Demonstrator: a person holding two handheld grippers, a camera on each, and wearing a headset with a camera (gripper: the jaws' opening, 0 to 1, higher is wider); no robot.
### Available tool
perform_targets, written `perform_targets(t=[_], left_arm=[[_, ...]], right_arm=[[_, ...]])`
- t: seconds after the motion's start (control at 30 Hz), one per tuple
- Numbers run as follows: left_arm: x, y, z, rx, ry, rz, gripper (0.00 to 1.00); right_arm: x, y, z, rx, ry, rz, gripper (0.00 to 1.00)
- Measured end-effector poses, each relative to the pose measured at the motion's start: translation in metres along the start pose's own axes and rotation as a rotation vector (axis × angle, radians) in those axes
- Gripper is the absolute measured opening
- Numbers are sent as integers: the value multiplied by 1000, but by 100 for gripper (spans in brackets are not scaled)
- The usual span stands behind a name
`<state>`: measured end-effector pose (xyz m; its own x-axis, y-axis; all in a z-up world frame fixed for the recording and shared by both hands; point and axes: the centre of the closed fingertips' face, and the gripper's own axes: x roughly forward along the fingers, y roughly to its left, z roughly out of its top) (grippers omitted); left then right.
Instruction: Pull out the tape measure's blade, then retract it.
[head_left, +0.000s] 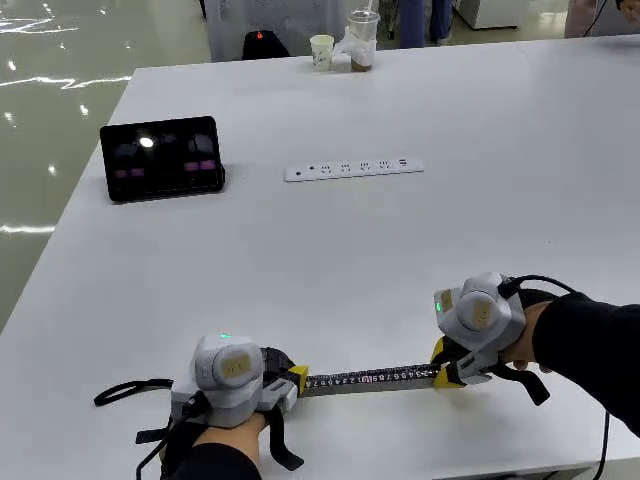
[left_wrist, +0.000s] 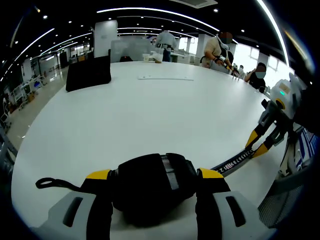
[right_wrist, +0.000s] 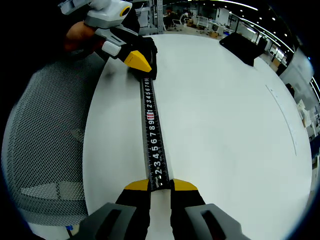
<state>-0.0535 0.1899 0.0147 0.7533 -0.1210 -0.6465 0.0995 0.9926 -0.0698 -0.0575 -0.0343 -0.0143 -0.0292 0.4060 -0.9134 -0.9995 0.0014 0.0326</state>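
Status: left gripper (head_left: 290, 382) at lower left of the head view is clamped across the black tape measure case (left_wrist: 150, 187), 1 yellow tip on each side of it, case sitting on the white table (head_left: 400, 250). Its carry strap (left_wrist: 55, 182) trails off toward the left edge of the left gripper view. Right gripper (right_wrist: 160, 185) at lower right of the head view is clenched on the free end of the blade (right_wrist: 152, 135), tips pinched either side of it right at the 1-2 marks. The blade runs flat and straight along the table between the 2 grippers, numbers face up (reads to about 18 near the case in the right gripper view). I'd call this the pull-out step, done or nearly done, retract not started. Next move, my read: walk the right gripper back toward the case along the same line, feeding the blade in under control rather than letting it snap, with the left holding the case square. Tablet (head_left: 162, 157) and power strip (head_left: 353, 168) sit upper-middle, well apart from the work.
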Motion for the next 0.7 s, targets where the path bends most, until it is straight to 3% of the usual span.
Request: perform_targets(t=[0.7], left_arm=[[0, 0, 0, 1, -2, 1, 62]], right_arm=[[7, -1, 10, 3, -30, 5, 11]])
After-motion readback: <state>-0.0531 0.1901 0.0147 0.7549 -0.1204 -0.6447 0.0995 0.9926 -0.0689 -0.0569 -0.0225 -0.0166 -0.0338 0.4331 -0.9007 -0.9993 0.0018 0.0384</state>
